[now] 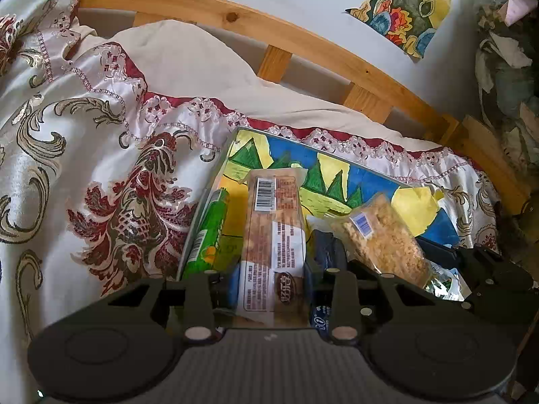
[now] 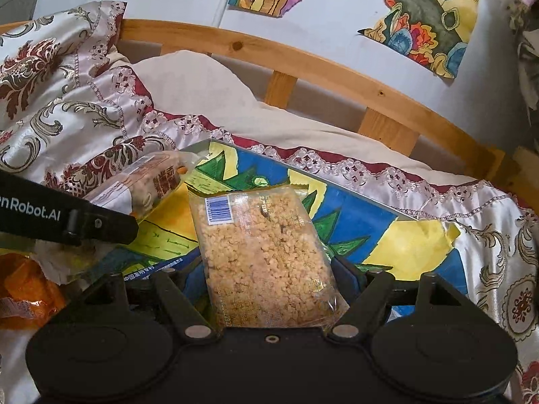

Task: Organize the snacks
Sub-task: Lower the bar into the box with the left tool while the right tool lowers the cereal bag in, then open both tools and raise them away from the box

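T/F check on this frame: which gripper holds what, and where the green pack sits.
1. The left gripper is shut on the long biscuit pack. True.
2. The right gripper is empty. False: it is shut on the clear pack of golden crumbly snack.
3. The green pack lies left of the long biscuit pack. True.
4. Both packs are held over a bare wooden floor. False: under them is a colourful drawing on the bedspread.
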`<action>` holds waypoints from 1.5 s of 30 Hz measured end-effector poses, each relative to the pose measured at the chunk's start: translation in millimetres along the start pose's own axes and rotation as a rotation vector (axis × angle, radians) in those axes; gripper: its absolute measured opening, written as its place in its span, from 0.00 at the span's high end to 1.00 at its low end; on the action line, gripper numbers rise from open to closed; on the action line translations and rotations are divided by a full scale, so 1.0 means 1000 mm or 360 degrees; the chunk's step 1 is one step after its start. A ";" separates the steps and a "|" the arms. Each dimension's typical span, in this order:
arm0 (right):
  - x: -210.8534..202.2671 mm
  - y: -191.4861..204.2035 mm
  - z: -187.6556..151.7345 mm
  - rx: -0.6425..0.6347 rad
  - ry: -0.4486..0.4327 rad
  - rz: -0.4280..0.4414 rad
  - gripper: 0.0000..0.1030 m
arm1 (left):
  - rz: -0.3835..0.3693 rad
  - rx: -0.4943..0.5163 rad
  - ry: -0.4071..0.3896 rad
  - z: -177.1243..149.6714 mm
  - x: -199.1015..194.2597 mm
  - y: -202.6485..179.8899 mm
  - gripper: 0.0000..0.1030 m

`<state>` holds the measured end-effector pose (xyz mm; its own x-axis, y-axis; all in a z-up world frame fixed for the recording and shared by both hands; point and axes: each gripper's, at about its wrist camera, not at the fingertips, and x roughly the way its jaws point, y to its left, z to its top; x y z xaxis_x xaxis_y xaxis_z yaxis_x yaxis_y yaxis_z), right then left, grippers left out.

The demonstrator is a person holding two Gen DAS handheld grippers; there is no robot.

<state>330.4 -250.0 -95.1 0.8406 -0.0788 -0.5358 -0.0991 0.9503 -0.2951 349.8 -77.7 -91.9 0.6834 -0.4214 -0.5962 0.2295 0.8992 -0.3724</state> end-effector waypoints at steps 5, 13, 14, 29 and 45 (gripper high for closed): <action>0.000 0.001 0.000 -0.0004 -0.0002 0.0001 0.26 | 0.0014 0.0001 0.0021 0.001 0.001 -0.001 0.62; -0.005 -0.003 0.001 0.0028 -0.0021 -0.0012 0.18 | -0.0034 -0.0095 0.0045 0.001 0.004 0.007 0.54; -0.007 -0.004 0.002 0.0035 -0.0027 -0.0013 0.17 | -0.0035 -0.0105 0.0044 0.002 0.003 0.007 0.54; -0.108 -0.046 0.023 0.0276 -0.0333 -0.0115 0.01 | 0.0009 -0.0025 -0.0297 0.031 -0.083 -0.025 0.10; -0.234 -0.063 -0.002 0.0356 -0.0522 -0.0116 0.01 | 0.0133 0.0233 -0.0545 0.005 -0.183 -0.085 0.01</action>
<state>138.9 -291.9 46.7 0.9700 -0.0825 -0.2285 0.0551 0.9907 -0.1242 209.0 -76.3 52.3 0.8904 -0.3045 -0.3385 0.2429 0.9465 -0.2125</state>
